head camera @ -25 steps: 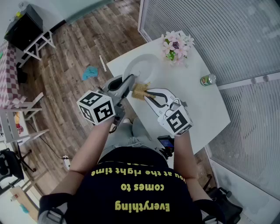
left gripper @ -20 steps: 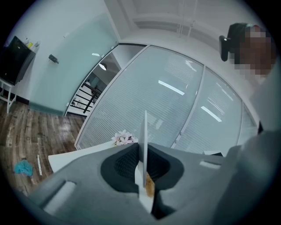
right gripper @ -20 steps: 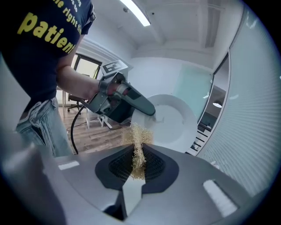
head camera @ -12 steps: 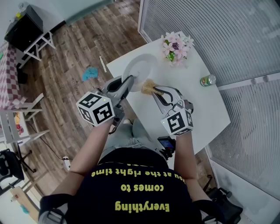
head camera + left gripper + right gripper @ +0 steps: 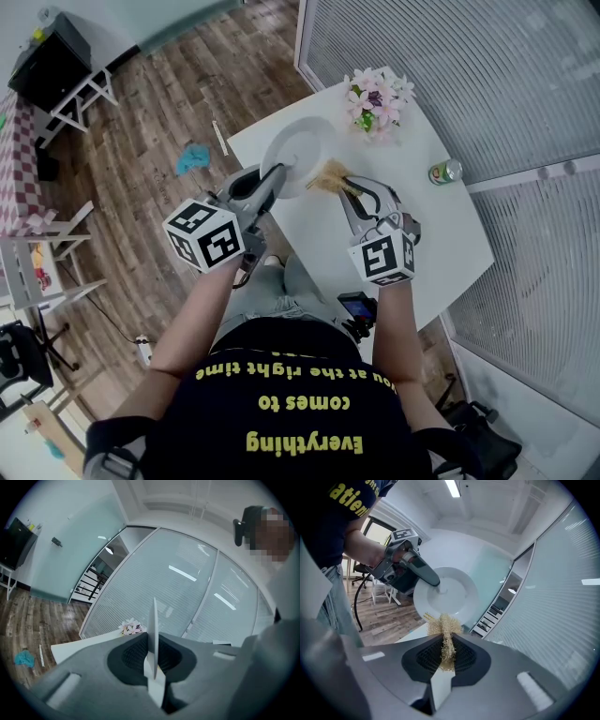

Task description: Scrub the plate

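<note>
The left gripper (image 5: 279,172) is clenching the rim of the white plate (image 5: 298,148), holding it tilted up above the tabletop (image 5: 403,225) edge. The right gripper (image 5: 345,186) is pinching a straw-coloured scrubber (image 5: 328,173) at the plate's rim. Hard pressing is risking levering the thinly gripped plate out of the jaws, toward the flowers (image 5: 377,98) beyond

The person's black T-shirt (image 5: 295,412) has yellow words on it. From the head view they are upside down: "Everything comes to" and "at the right time". The right gripper view shows the letters "atien". The green can (image 5: 445,172) has a label too small to read.
</note>
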The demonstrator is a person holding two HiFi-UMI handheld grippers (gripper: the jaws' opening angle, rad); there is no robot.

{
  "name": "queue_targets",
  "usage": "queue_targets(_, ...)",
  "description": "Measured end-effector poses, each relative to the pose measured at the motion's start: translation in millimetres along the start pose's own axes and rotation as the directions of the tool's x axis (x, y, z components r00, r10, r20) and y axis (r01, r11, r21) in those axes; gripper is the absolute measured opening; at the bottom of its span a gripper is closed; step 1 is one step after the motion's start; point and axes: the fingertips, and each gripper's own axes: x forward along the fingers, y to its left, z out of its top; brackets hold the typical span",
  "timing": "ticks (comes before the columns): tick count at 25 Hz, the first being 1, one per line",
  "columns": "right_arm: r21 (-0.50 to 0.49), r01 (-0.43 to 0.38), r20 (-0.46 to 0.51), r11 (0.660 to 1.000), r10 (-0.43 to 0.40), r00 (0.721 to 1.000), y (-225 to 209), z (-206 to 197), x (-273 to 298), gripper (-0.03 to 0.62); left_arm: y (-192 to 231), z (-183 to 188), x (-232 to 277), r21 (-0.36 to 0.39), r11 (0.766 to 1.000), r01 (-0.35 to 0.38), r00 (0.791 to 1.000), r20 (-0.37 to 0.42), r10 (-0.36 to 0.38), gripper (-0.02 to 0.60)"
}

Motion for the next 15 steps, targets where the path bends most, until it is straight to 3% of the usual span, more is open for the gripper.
queue_targets(8, 0.05, 0.125, -0.031, 0.991, -0.124, 0.992, -26.4, -9.2, -8.1, 0.032, 3.4, -4.4, -1.6, -0.027, 1.0, 0.01, 1.0, -0.007, -0.01, 0.021)
queue_targets(15, 0.186, 0.183, 0.006, 0.965, -0.187, 0.982, -46.0, -13.0, -19.0, 0.032, 4.0, -11.0, -3.1, -0.029, 1.0, 0.012, 1.0, -0.021, -0.012, 0.018)
